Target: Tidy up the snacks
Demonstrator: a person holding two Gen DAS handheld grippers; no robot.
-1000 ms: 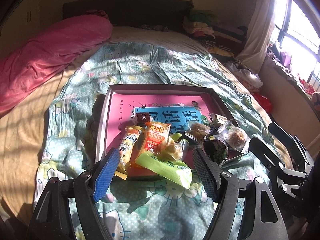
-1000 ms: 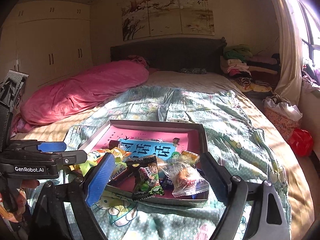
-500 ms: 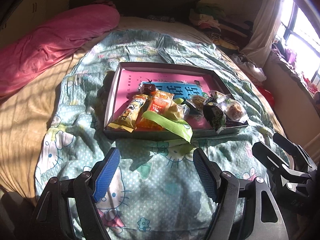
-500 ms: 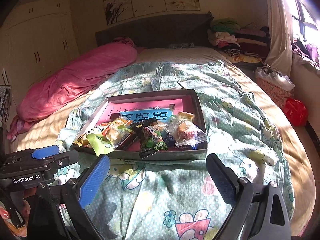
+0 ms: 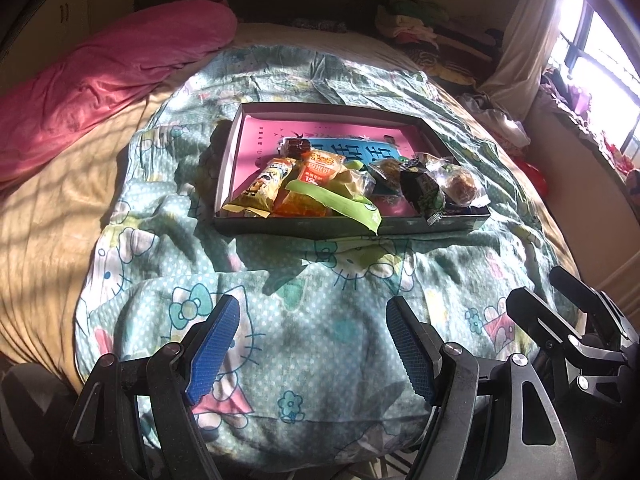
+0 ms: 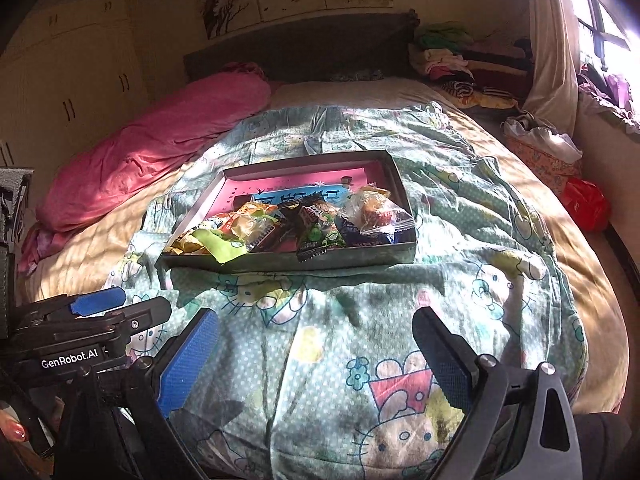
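Blue-padded and spread wide with nothing between them, the left gripper (image 5: pixel 312 336) and the right gripper (image 6: pixel 316 344) hang side by side over the near edge of a cartoon-cat quilt (image 5: pixel 320 340). Well ahead of both sits a shallow grey box (image 5: pixel 352 226) with a pink floor, its near end heaped with snacks (image 5: pixel 344 184); a green packet (image 5: pixel 340 202) droops over the front wall. Beyond, left of the tongs, lies a pink duvet (image 6: pixel 160 144).
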